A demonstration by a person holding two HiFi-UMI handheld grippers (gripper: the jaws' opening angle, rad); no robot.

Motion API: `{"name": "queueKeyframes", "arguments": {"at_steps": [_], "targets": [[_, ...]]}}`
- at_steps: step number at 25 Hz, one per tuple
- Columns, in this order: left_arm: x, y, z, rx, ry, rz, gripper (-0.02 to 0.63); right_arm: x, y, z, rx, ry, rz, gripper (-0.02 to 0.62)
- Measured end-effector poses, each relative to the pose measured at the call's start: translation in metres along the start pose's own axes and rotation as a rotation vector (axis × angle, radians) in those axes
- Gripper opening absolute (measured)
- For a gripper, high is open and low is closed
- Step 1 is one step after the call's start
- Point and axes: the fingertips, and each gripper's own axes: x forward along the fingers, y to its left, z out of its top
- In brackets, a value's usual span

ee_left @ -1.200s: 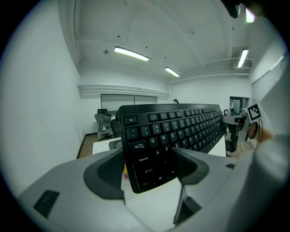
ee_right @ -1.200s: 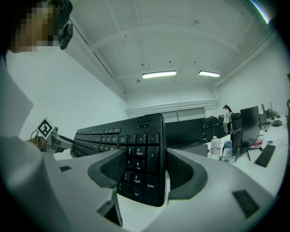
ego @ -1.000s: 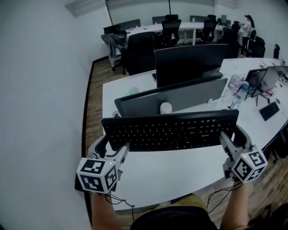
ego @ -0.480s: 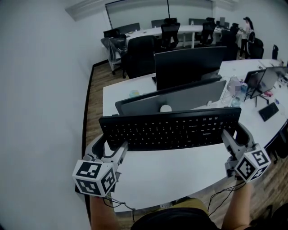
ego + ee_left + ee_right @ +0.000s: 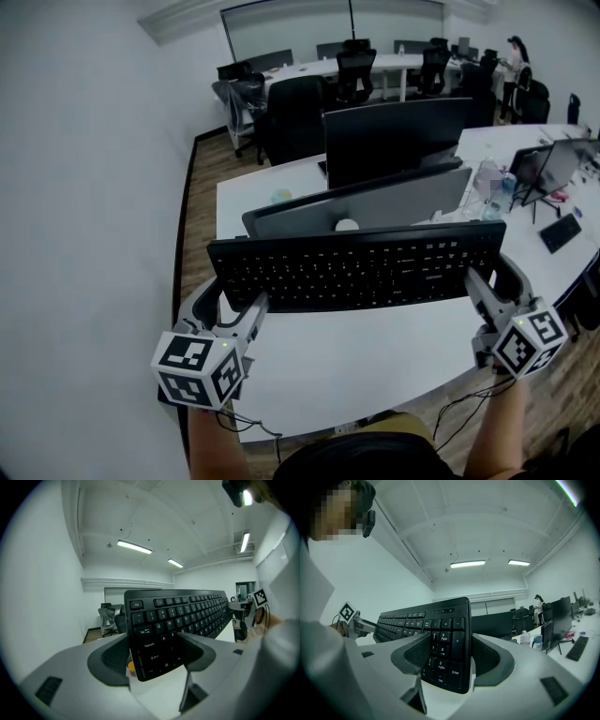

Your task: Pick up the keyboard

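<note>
A black full-size keyboard (image 5: 356, 267) hangs in the air above the white desk (image 5: 356, 356), tilted with its keys facing me. My left gripper (image 5: 230, 295) is shut on the keyboard's left end (image 5: 154, 634), both pads pressing its edges. At the other end my right gripper (image 5: 492, 277) is shut on the number-pad side (image 5: 443, 644). The keyboard (image 5: 417, 620) stretches between the two grippers, and each gripper view shows the other's marker cube far along it.
Behind the keyboard stand two dark monitors (image 5: 394, 136) and a grey one (image 5: 366, 202). Bottles (image 5: 492, 187), a laptop and a tablet sit on the desk at the right. Office chairs (image 5: 291, 108) and a standing person (image 5: 516, 70) are farther back.
The keyboard has risen slightly off the desk with both grippers still holding its ends; its left end came up a little more.
</note>
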Motion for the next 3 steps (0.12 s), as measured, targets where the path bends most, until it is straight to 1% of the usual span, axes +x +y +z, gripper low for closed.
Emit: {"name": "queueKeyframes", "arguments": {"at_steps": [3], "targets": [[-0.0001, -0.002, 0.0029, 0.004, -0.003, 0.0, 0.318, -0.0014, -0.0019, 0.0011, 0.003, 0.001, -0.002, 0.284]]}}
